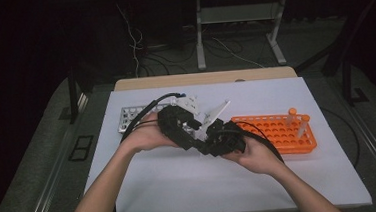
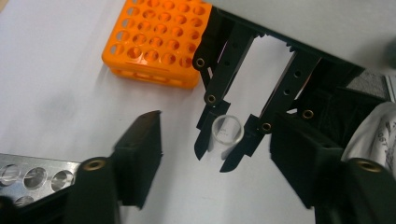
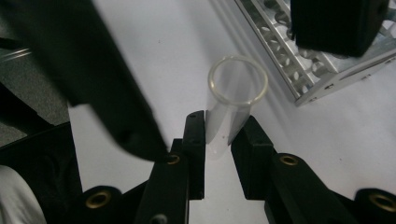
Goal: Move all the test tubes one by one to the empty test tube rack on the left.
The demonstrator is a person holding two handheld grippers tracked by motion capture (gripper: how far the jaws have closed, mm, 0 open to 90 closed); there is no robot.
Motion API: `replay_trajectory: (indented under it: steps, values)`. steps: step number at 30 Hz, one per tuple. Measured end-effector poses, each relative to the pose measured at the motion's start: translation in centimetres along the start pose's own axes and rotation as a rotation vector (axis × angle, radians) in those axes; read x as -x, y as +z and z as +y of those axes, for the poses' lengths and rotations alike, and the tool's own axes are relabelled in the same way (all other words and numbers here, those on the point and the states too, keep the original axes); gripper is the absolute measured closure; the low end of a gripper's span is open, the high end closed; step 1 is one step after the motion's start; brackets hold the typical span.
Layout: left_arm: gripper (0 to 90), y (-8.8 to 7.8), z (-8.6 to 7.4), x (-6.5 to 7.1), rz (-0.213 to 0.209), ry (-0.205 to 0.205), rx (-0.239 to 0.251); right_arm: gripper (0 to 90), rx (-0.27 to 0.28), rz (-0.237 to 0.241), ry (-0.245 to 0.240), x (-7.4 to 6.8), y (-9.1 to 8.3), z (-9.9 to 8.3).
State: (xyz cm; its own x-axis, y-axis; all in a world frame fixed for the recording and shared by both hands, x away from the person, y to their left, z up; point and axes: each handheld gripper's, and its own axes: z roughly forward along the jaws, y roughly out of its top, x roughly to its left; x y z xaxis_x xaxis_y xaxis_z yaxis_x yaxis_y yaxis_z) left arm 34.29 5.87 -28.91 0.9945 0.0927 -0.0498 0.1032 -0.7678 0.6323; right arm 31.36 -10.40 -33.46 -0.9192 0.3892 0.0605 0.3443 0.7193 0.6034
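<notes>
My right gripper (image 3: 223, 120) is shut on a clear, uncapped tube (image 3: 236, 88), whose open end sticks out past its pads. From the left gripper view the same tube (image 2: 227, 130) shows end-on, in the right gripper (image 2: 215, 158) just ahead. The left gripper (image 2: 218, 119) faces it, jaws apart on either side of the tube's open end; the pads do not touch it. In the high view both hands hold the grippers together over the middle of the table, the left gripper (image 1: 195, 129) facing the right gripper (image 1: 209, 143).
An orange tube rack (image 1: 278, 130) lies at the right with two orange-capped tubes (image 1: 293, 113) standing in its far end. A metal rack (image 1: 129, 115) lies behind the left hand. Both rest on a white table top (image 1: 231, 183).
</notes>
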Motion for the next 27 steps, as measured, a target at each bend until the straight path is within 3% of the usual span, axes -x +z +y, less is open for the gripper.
replay_trajectory:
  steps: [4, 12, 16, 24, 27]
  values:
    - [53.9, 0.0, -0.2, 0.1, -0.016, 0.019, -0.01, 74.9, 0.002, 0.007, -0.007, -0.2, 0.1, 0.1]
    - [72.8, 0.3, -0.3, 0.1, -0.041, 0.03, -0.019, 74.8, 0.014, 0.009, -0.002, -0.4, 0.3, 0.2]
    - [74.1, 0.2, -0.3, 0.0, -0.041, 0.019, -0.015, 73.8, 0.019, 0.01, -0.001, -0.4, 0.2, 0.1]
    - [74.3, -0.8, -0.7, -0.8, 0.007, -0.015, -0.009, 57.7, 0.06, -0.026, 0.029, 0.1, -0.6, -0.5]
    - [74.3, -1.4, -0.9, -1.2, 0.026, -0.032, -0.001, 47.0, 0.079, -0.039, 0.045, 0.5, -1.1, -0.9]
